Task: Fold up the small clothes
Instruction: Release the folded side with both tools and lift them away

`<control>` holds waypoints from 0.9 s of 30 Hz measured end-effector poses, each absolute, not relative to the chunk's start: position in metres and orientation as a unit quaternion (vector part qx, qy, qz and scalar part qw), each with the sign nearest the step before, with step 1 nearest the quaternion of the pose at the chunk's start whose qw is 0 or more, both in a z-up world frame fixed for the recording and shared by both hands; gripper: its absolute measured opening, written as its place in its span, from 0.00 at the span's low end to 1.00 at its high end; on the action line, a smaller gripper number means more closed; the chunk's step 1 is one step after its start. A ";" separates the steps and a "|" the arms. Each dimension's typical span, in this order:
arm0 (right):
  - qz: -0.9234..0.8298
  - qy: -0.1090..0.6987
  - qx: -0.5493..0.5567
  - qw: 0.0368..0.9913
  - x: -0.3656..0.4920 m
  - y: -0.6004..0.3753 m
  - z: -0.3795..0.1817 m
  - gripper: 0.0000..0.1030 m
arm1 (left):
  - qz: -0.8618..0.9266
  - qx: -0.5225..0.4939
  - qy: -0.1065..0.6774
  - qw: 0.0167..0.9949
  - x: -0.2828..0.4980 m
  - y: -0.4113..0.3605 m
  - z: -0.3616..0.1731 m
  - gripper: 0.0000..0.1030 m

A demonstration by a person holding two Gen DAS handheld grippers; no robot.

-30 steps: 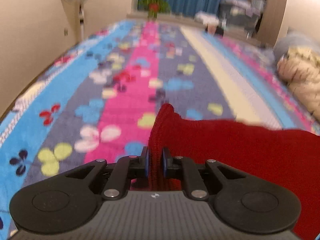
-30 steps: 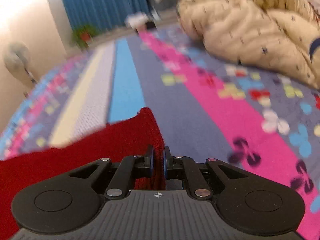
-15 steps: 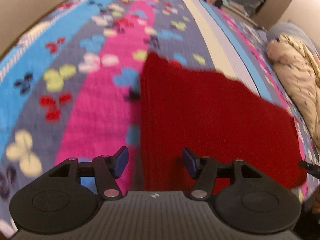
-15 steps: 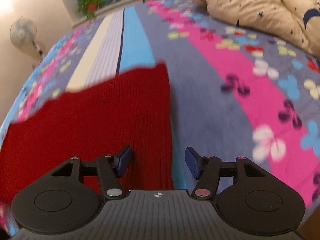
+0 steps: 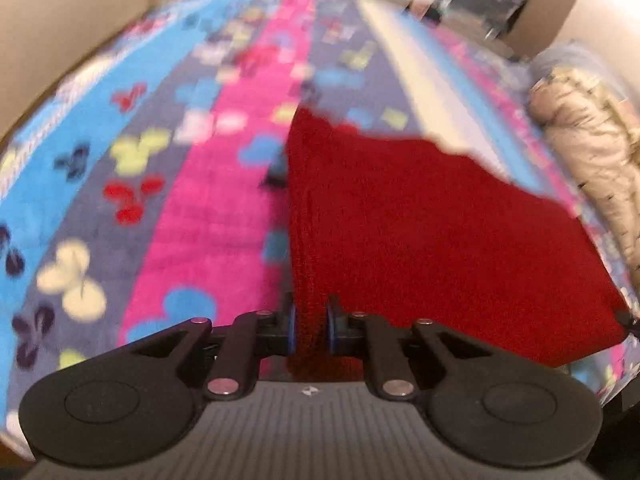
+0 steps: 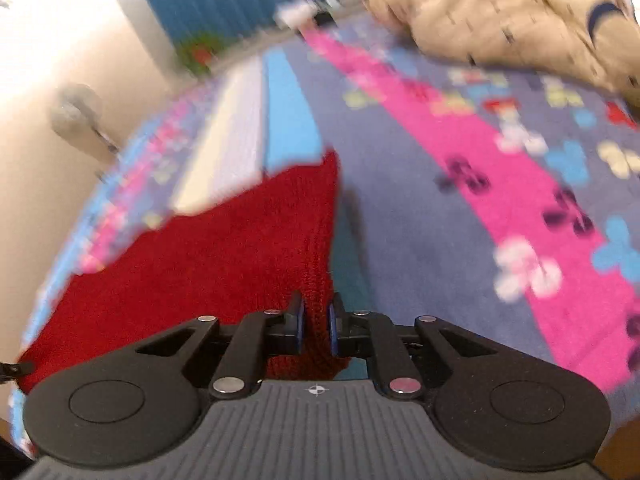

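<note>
Both grippers are closing on the red knit garment (image 5: 420,232): left gripper (image 5: 311,328) pinches its left edge at bottom centre, right gripper (image 6: 316,326) pinches the right edge, cloth between the pads. It's spread mid-frame on the striped bedspread (image 5: 224,200). I'd guess one fold is already in, though blur hides layers; more folding left.

far bedspread (image 5: 256,60) motion-blurred, beige quilt (image 6: 500,12) cut off by the edge
</note>
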State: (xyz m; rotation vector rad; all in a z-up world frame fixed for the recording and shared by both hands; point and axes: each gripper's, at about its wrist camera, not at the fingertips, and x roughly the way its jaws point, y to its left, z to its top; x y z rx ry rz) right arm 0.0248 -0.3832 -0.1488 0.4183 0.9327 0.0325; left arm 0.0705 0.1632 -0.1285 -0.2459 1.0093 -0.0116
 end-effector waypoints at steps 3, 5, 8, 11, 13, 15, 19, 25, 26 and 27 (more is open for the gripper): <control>0.009 0.482 0.162 0.861 0.034 -0.371 -0.161 0.16 | 0.011 -0.105 0.515 0.850 0.079 0.162 -0.142 0.37; -0.009 0.455 0.132 0.881 0.031 -0.368 -0.149 0.29 | 0.030 -0.093 0.485 0.869 0.075 0.162 -0.131 0.40; -0.031 0.381 0.092 0.919 0.019 -0.364 -0.126 0.41 | 0.040 -0.039 0.401 0.914 0.061 0.150 -0.104 0.40; 0.005 0.355 0.101 0.929 0.016 -0.362 -0.119 0.42 | 0.011 -0.006 0.365 0.931 0.057 0.135 -0.095 0.40; 0.032 0.391 0.097 0.915 0.024 -0.354 -0.131 0.43 | -0.005 0.000 0.392 0.920 0.064 0.127 -0.104 0.40; 0.028 0.461 0.053 0.885 0.035 -0.341 -0.154 0.46 | 0.009 0.038 0.454 0.890 0.076 0.120 -0.126 0.41; 0.015 0.481 0.047 0.875 0.038 -0.341 -0.161 0.55 | 0.025 0.043 0.486 0.872 0.087 0.121 -0.139 0.41; 0.003 0.468 0.040 0.883 0.040 -0.344 -0.161 0.54 | 0.016 0.056 0.443 0.894 0.080 0.110 -0.127 0.44; 0.004 0.482 0.037 0.875 0.043 -0.344 -0.167 0.55 | 0.014 0.057 0.455 0.889 0.082 0.109 -0.130 0.45; 0.004 0.485 0.037 0.874 0.044 -0.343 -0.170 0.55 | 0.016 0.060 0.470 0.880 0.083 0.109 -0.137 0.46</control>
